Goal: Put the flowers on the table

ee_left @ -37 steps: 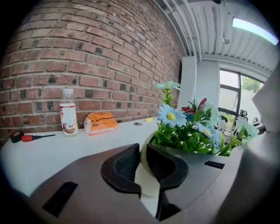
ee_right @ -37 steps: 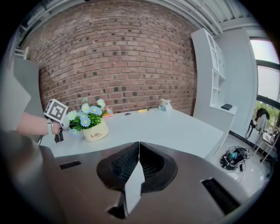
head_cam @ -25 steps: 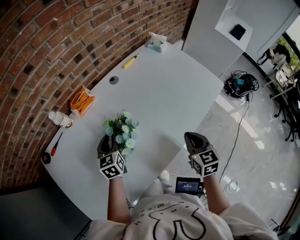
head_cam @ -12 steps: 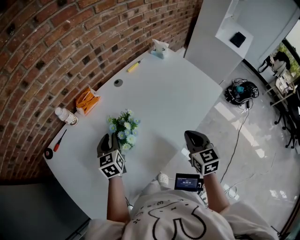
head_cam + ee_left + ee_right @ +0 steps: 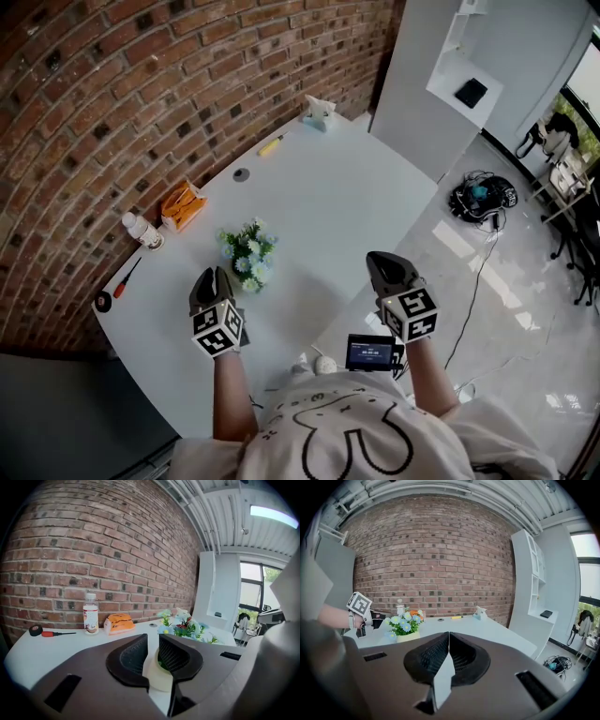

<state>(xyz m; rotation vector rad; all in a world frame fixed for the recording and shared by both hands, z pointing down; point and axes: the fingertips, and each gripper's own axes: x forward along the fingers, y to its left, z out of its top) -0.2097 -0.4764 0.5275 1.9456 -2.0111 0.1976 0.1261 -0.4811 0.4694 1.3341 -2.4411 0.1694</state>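
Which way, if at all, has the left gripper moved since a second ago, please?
Yes: the left gripper has drawn back toward the person, away from the flowers, jaws apart.

So the table top [image 5: 347, 202] is smooth matt white, the brick wall [image 5: 112, 94] behind it rough and dull, the floor [image 5: 487, 281] properly glossy, polished-stone look. The bottle [image 5: 90, 613] at the wall-side edge: clear plastic. The left gripper [image 5: 153, 641] has dark, matt, finely ribbed pads [image 5: 133, 656].

Probably an office: brick wall [image 5: 112, 84], white table [image 5: 328, 197], wall shelf [image 5: 459, 80].
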